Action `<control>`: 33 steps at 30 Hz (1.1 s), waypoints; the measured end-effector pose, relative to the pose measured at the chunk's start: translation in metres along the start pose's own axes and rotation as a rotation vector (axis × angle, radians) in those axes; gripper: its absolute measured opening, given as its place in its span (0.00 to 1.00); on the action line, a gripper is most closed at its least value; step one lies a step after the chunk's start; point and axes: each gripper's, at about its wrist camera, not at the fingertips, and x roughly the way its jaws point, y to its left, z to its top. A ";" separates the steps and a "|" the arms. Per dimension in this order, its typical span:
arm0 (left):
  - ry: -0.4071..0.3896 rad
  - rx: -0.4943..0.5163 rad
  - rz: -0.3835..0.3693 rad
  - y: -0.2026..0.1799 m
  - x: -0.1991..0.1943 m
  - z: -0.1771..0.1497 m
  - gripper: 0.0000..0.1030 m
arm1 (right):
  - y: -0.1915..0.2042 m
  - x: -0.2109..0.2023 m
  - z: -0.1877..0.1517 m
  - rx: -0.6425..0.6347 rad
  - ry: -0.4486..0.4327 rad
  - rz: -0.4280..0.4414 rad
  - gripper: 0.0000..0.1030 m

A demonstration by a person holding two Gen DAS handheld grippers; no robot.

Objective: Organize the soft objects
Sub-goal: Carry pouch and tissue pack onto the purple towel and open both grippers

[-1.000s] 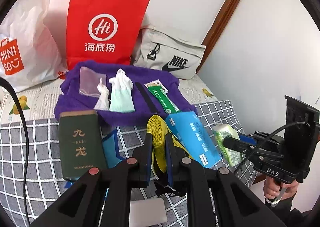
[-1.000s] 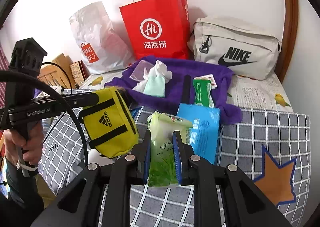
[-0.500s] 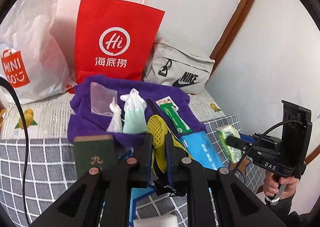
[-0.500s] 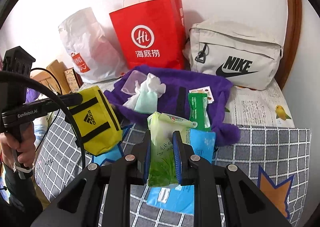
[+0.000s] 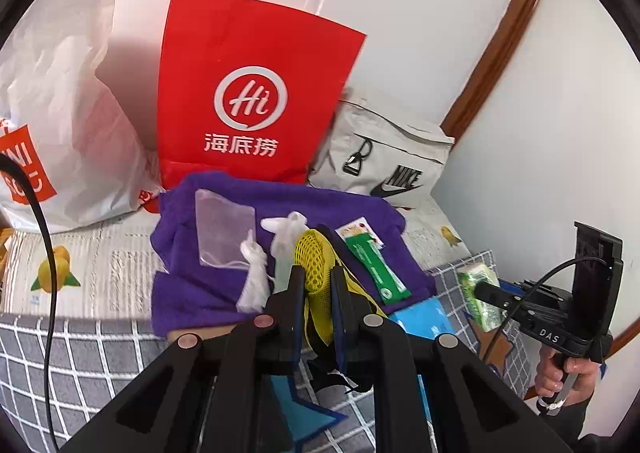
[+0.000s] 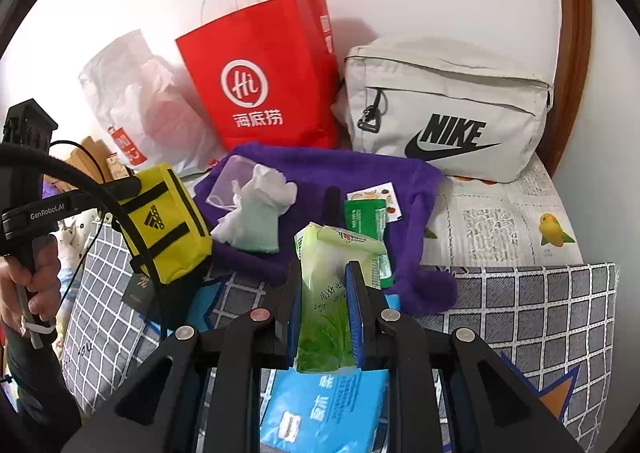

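Observation:
My left gripper (image 5: 317,273) is shut on a yellow pouch (image 5: 314,265) with black straps, held above the bed; the right wrist view shows that yellow pouch (image 6: 168,221) hanging at the left. My right gripper (image 6: 324,271) is shut on a green tissue pack (image 6: 324,293), also visible in the left wrist view as the tissue pack (image 5: 478,293) at the right. Ahead lies a purple towel (image 6: 340,169) carrying pale gloves (image 6: 256,213), a clear sachet (image 5: 222,229), a green packet (image 5: 372,265) and a black strip (image 6: 331,205).
A red paper bag (image 6: 272,73), a white plastic bag (image 5: 64,101) and a grey Nike bag (image 6: 448,109) stand against the wall. A blue tissue pack (image 6: 328,405) lies on the grey checked blanket (image 6: 540,313). A person's hands (image 6: 36,285) hold both grippers.
Both grippers moved forward toward the purple towel and the bags, carrying the yellow pouch and the tissue pack. The green book has dropped out of the left wrist view.

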 end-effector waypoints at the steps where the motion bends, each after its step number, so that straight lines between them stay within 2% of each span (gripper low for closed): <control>1: 0.003 -0.004 0.000 0.003 0.003 0.003 0.12 | -0.002 0.002 0.002 0.002 0.001 -0.003 0.20; 10: 0.024 -0.047 0.011 0.028 0.032 0.023 0.12 | -0.020 0.030 0.018 0.019 0.031 -0.027 0.20; 23: 0.071 -0.105 0.023 0.064 0.070 0.043 0.12 | -0.047 0.096 0.040 0.050 0.119 -0.038 0.20; 28: 0.096 -0.118 0.030 0.073 0.086 0.046 0.12 | -0.047 0.115 0.047 0.034 0.140 -0.036 0.20; 33: 0.134 -0.133 0.032 0.081 0.106 0.045 0.12 | -0.045 0.141 0.046 0.025 0.204 -0.046 0.20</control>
